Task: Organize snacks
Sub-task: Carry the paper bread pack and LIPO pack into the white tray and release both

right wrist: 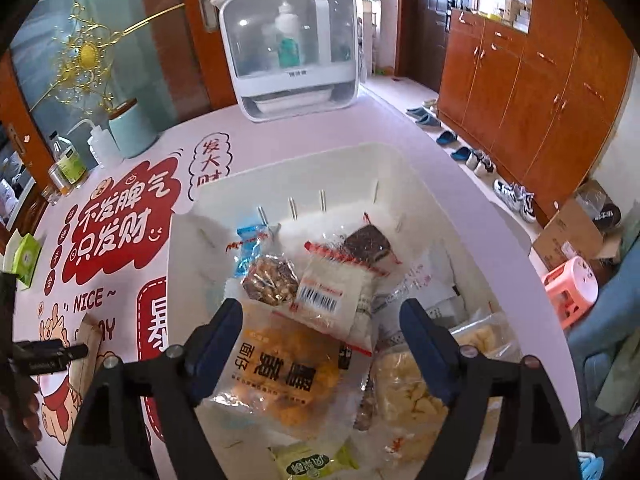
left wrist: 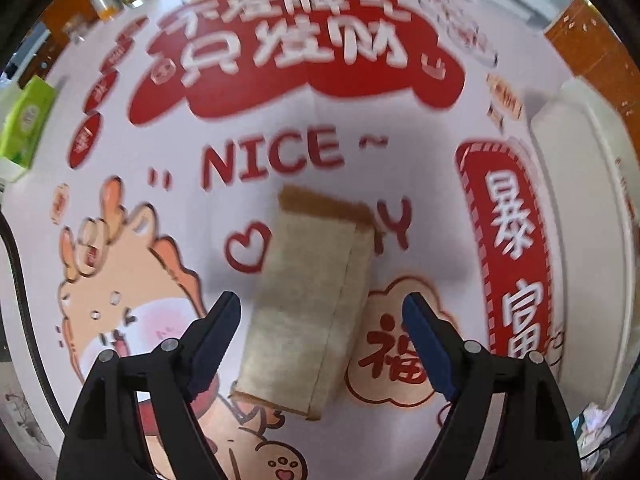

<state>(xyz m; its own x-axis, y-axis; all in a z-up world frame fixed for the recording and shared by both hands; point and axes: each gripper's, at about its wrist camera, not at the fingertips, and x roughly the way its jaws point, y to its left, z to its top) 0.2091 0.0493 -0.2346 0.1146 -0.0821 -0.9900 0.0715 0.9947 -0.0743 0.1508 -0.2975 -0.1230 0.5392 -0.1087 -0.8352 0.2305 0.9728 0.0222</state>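
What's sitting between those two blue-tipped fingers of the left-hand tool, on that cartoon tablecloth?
In the left wrist view, a beige wrapped snack lies on the tablecloth between the open left gripper's fingers, touching neither pad.

- Left wrist view smeared by motion; bread slice [left wrist: 316, 300] edges soft, wrapper or not: can't tell.
- Tablecloth [left wrist: 168, 208] print blurred, small red labels unreadable.
- White basket [left wrist: 580, 216] cut off at right edge, contents unseen.
- Green tissue pack [left wrist: 24, 120] clipped at left edge.
- Right wrist view: green snack pack [right wrist: 316, 464] cut by bottom edge, half hidden under orange snack bag [right wrist: 288, 376].
- Basket floor [right wrist: 384, 168] mostly covered by packets.
- Left gripper [right wrist: 48, 354] at left edge, only one finger tip seen, rest cut off.
- Jars [right wrist: 68, 164] labels too small to read.
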